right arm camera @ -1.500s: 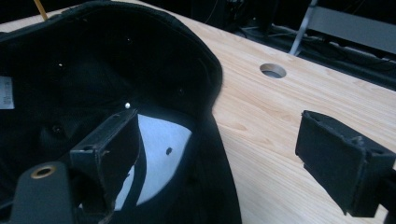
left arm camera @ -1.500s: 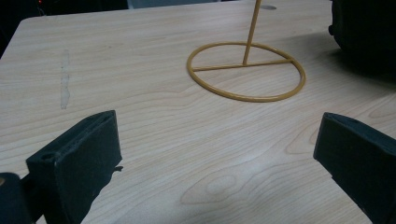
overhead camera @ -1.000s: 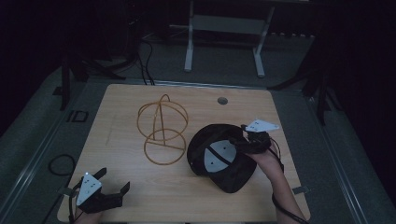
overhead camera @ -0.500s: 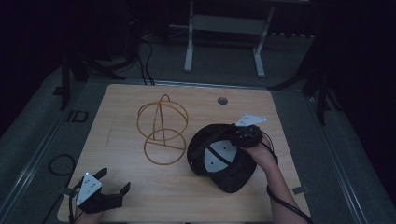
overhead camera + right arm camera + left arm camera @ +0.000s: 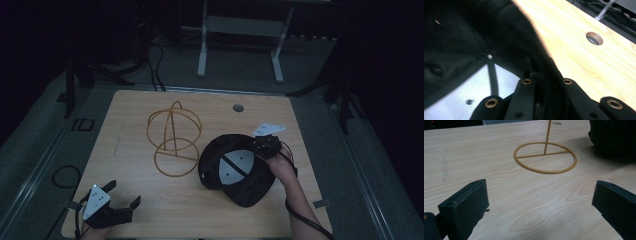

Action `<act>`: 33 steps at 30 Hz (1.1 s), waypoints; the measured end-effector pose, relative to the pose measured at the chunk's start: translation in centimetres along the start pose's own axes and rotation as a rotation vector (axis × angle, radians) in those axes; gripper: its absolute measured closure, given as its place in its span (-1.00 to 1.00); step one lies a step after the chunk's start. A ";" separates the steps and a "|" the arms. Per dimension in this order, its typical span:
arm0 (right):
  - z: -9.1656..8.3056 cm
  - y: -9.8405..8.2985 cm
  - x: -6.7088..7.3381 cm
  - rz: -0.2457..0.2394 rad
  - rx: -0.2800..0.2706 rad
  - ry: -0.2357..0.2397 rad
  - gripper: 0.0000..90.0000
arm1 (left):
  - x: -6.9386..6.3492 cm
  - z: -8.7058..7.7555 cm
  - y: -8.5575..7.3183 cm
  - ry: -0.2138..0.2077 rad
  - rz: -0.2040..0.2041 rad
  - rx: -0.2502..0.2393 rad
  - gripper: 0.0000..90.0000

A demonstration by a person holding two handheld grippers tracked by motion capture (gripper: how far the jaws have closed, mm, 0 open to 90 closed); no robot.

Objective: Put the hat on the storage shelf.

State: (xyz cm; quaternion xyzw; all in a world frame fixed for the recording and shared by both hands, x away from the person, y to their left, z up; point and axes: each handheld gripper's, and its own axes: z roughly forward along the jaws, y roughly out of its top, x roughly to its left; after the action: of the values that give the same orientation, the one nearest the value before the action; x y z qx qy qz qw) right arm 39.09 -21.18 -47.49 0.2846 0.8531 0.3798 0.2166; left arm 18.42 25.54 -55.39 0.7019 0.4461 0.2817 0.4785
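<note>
A black cap [image 5: 235,172] lies upside down on the right half of the wooden table [image 5: 150,200], its grey lining facing up. My right gripper [image 5: 260,145] is at the cap's far right rim. In the right gripper view the cap [image 5: 461,37] has its rim pinched between the nearly closed jaws of that gripper [image 5: 546,92]. A gold wire stand [image 5: 172,137] with a ring base is upright left of the cap. My left gripper [image 5: 123,192] rests open at the front left corner, and its jaws are spread wide [image 5: 540,202] before the stand's ring [image 5: 544,172].
A round cable hole [image 5: 238,107] sits near the table's far edge and also appears as the hole [image 5: 594,38] in the right gripper view. Beyond the table are a white frame [image 5: 240,45] and cables on a dark floor. Bare wood lies between my left gripper and the stand.
My right gripper has shifted a little left along the cap's far rim and closer onto it. The left gripper and the wire stand have stayed put.
</note>
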 end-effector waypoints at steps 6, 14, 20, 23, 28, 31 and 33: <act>-1.5 0.5 -0.1 0.017 -0.059 0.054 0.97 | -0.6 0.3 0.1 -0.023 -0.003 0.003 -0.98; -5.0 1.8 -0.1 0.078 -0.175 0.036 0.97 | -2.9 1.1 1.1 -0.094 0.018 -0.001 -0.98; -7.1 2.1 0.2 0.130 -0.227 0.002 0.97 | -4.9 1.8 2.1 -0.156 0.045 -0.012 -0.98; -7.9 2.0 0.3 0.171 -0.251 -0.016 0.97 | -5.9 2.1 2.9 -0.186 0.051 -0.024 -0.98; -9.1 1.4 1.0 0.219 -0.302 -0.057 0.97 | -7.5 3.0 4.2 -0.229 0.083 -0.035 -0.98; -9.7 0.8 1.6 0.234 -0.351 -0.065 0.97 | -8.4 3.7 5.0 -0.258 0.084 -0.040 -0.98; -10.1 0.5 2.1 0.238 -0.378 -0.078 0.97 | -9.0 4.3 5.6 -0.284 0.080 -0.046 -0.97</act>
State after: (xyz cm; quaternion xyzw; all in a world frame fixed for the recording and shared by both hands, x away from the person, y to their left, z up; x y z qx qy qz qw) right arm 31.73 -24.86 -41.19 0.3518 0.7182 0.5447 0.2525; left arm 19.96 14.82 -51.61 0.7407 0.3390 0.2084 0.5413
